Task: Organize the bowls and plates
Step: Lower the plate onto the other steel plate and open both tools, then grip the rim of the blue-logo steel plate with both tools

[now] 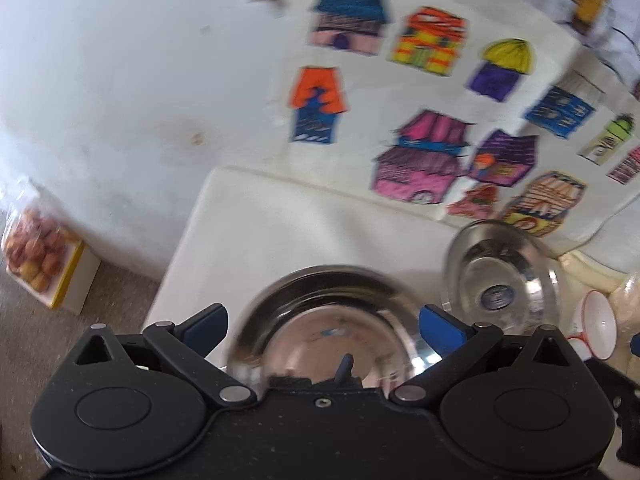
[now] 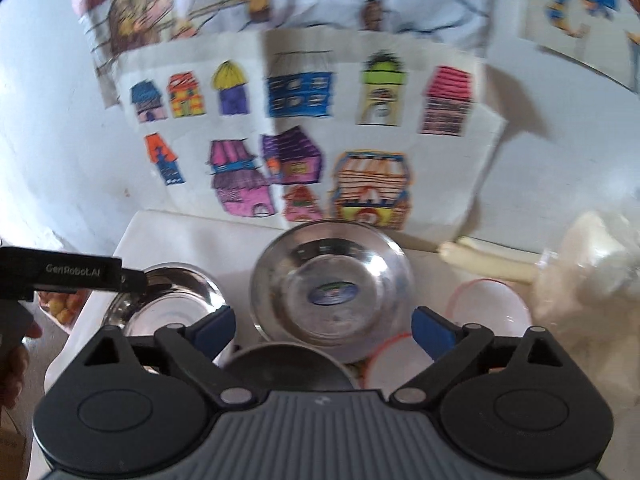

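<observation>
A steel bowl sits on the white table right under my left gripper, whose blue fingers stand wide open on either side of it. A second steel bowl with a blue sticker stands to its right; it is centred in the right wrist view. My right gripper is open just in front of it, over another steel piece. The first bowl lies left there, under the left gripper's body. A white red-rimmed bowl is at right.
Coloured house drawings hang on the white wall behind the table. A plastic bag and a pale stick lie at the right. A box of orange fruit stands on the floor at left.
</observation>
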`<state>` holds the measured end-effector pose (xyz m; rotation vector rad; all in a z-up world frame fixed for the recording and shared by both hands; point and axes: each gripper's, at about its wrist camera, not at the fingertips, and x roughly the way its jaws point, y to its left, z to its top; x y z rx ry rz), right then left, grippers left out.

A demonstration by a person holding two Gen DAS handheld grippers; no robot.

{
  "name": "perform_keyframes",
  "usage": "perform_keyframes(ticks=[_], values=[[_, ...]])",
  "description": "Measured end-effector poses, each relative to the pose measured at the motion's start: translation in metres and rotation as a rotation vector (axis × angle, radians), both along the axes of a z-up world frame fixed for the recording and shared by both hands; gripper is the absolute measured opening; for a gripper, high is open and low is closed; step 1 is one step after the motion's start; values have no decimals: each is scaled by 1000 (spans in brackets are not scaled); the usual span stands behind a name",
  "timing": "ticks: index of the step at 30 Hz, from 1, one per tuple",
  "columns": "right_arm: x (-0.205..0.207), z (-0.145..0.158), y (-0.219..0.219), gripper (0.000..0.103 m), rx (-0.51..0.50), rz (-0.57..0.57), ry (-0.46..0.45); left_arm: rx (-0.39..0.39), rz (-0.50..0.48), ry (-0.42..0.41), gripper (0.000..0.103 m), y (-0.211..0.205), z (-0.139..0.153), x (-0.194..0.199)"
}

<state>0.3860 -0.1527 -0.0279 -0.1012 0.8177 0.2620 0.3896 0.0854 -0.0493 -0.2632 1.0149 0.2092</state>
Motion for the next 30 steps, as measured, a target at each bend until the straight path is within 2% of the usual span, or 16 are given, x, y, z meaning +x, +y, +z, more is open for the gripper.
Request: perform_keyframes(ticks=[3, 7, 10, 15, 24, 30], values=[[-1, -1, -23, 103, 21, 9, -5, 18, -28, -13, 102, -21, 0, 9], [5, -7, -47, 103, 35, 19, -3, 50, -49, -8, 102, -45, -5, 25], [13, -11, -61, 103, 32, 35, 3, 101, -65, 5, 102, -60, -8, 36], [29, -18, -75, 103, 13, 66, -1, 141, -102, -25, 102, -76, -13, 49], [55, -36, -68, 103, -69, 218, -21, 142, -118, 28, 102, -84, -31, 70], [69, -48, -55, 103, -130, 333, -29, 188, -161, 39, 102, -92, -35, 73]])
